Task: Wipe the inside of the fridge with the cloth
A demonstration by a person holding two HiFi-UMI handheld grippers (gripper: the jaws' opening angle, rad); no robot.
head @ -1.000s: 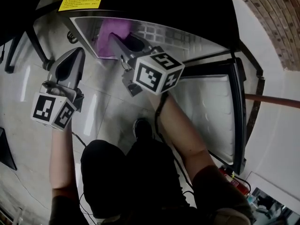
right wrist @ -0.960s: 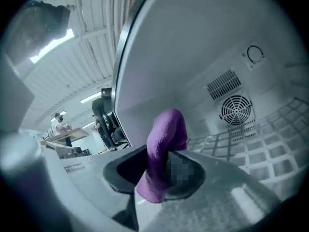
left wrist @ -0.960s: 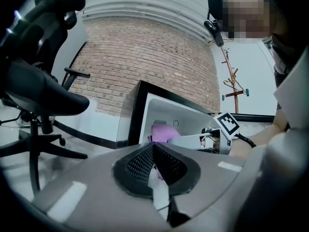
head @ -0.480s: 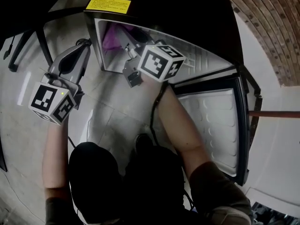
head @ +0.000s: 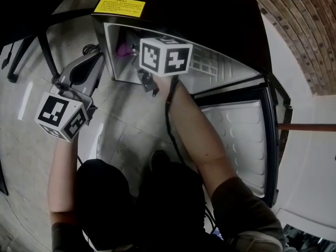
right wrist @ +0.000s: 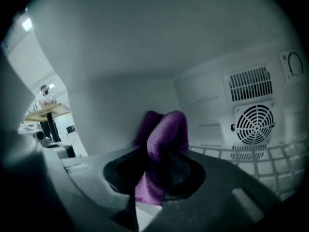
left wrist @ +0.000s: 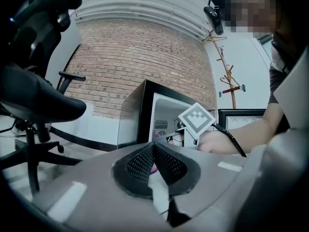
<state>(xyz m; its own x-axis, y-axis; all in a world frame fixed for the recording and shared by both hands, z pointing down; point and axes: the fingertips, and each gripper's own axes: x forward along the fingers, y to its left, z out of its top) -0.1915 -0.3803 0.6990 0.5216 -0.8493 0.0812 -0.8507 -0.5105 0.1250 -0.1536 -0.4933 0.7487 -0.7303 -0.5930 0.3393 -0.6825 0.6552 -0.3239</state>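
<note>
Where right gripper [right wrist: 154, 172] clamps it, cloth [right wrist: 166, 129] apparently touches fridge wall [right wrist: 108, 108].

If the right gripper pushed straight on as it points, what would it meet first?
Likely the fridge's white inner wall: the cloth clamped in the right gripper leads and would touch first. Depth is unclear; they may already touch.
</note>
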